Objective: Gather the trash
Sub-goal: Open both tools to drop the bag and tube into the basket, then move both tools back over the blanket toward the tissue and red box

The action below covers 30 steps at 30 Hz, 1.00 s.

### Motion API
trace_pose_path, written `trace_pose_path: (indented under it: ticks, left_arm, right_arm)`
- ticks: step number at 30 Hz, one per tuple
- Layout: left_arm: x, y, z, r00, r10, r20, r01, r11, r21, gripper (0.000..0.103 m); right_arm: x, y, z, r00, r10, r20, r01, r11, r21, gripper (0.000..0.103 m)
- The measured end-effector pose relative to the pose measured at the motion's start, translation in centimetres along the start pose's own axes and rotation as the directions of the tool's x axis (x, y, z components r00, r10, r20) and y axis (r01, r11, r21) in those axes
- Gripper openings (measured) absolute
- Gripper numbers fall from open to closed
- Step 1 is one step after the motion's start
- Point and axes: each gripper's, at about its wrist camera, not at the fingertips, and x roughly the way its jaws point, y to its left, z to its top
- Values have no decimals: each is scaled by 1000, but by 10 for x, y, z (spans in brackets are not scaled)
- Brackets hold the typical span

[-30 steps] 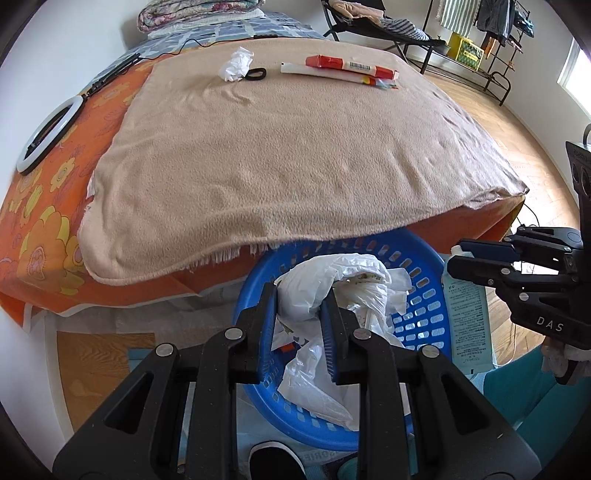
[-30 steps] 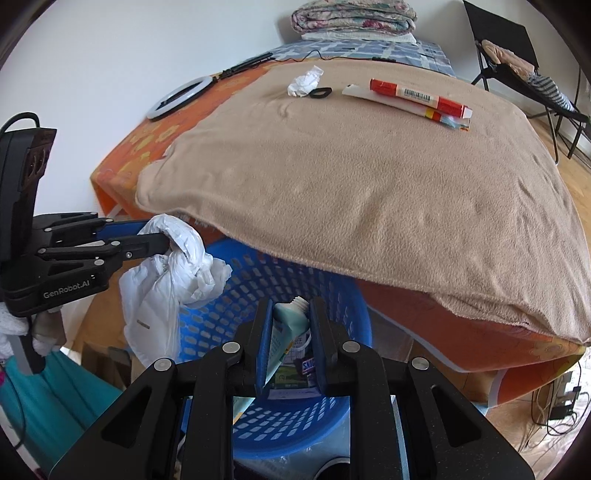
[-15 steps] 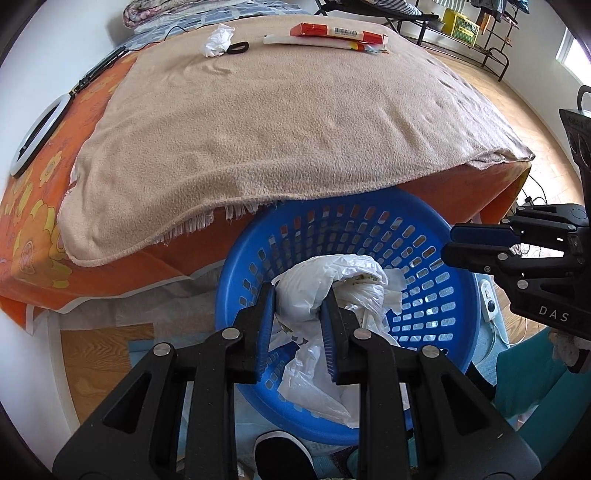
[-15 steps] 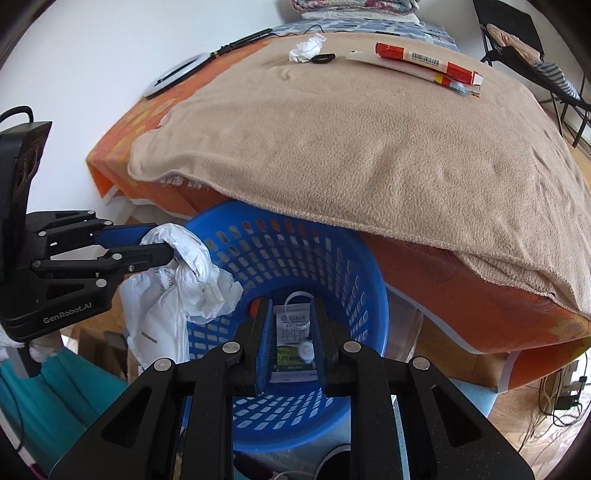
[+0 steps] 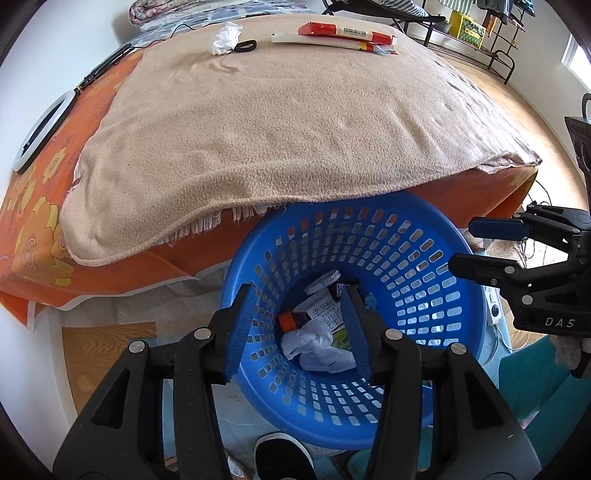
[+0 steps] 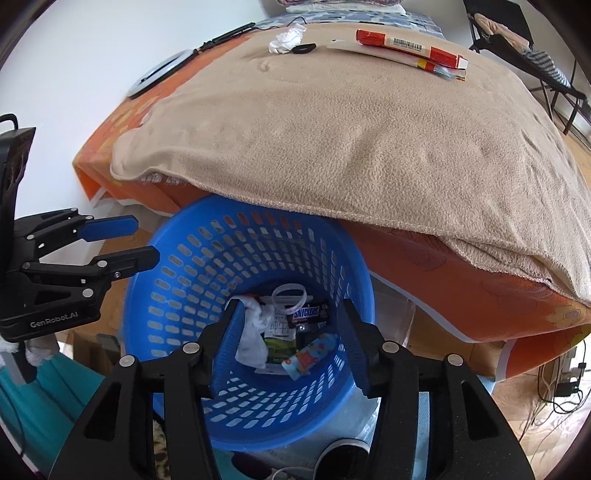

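A blue perforated basket point(image 5: 406, 258) point(image 6: 207, 258) stands on the floor against the bed's edge. Both grippers hang over it, pointing down into it. My left gripper point(image 5: 299, 295) has its jaws opening, with nothing between them. My right gripper point(image 6: 289, 308) is opening too and holds nothing. At the basket's bottom lie a crumpled white plastic bag point(image 5: 317, 347) point(image 6: 255, 339), a green-white carton point(image 6: 280, 332), a Snickers wrapper point(image 6: 308, 314) and a colourful packet point(image 6: 310, 356). On the far side of the beige blanket point(image 5: 295, 129) lie a crumpled tissue point(image 5: 225, 37), a black ring point(image 5: 245, 46) and a red box point(image 5: 343, 33).
A white ring light point(image 5: 40, 136) lies on the orange flowered sheet at the bed's left edge. Folded bedding sits at the bed's far end. A chair point(image 6: 517, 37) and a rack stand beyond the bed. Cables point(image 6: 561, 384) trail on the wooden floor at right. A shoe point(image 5: 280, 458) shows below the basket.
Both grippers have opened. The white bag has dropped from the left one and the green-white packet from the right one, and both now lie in the basket.
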Motion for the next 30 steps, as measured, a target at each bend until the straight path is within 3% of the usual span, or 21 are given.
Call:
trace_pose_path:
  ticks: [10,13,15,24,30]
  left_arm:
    - [-4,3,7,1000,2,23,-2,1000,-13,54]
    - [-6,4,10,999,4,33,-3,1000,-16,57]
    - [-8,5,12,999,4,43,-3,1000,-19,61]
    - [-20,10,34,995,2,95,1,999,-36,62]
    - [-31,16,59,989,15,149,-8,999,-47,62]
  right_arm:
    - [1,-4,2,1000,-29,1,29,1000,8,58]
    - [-1,-5,4,999,-45,9,44,999,9,67]
    - [-2,-6,5,999,-46,10,46,999,10,68]
    - [-3,-3,15,998,-61,8,61,998,-24,68]
    - [-13,-4,31,995,-78,67,82,995,-56,68]
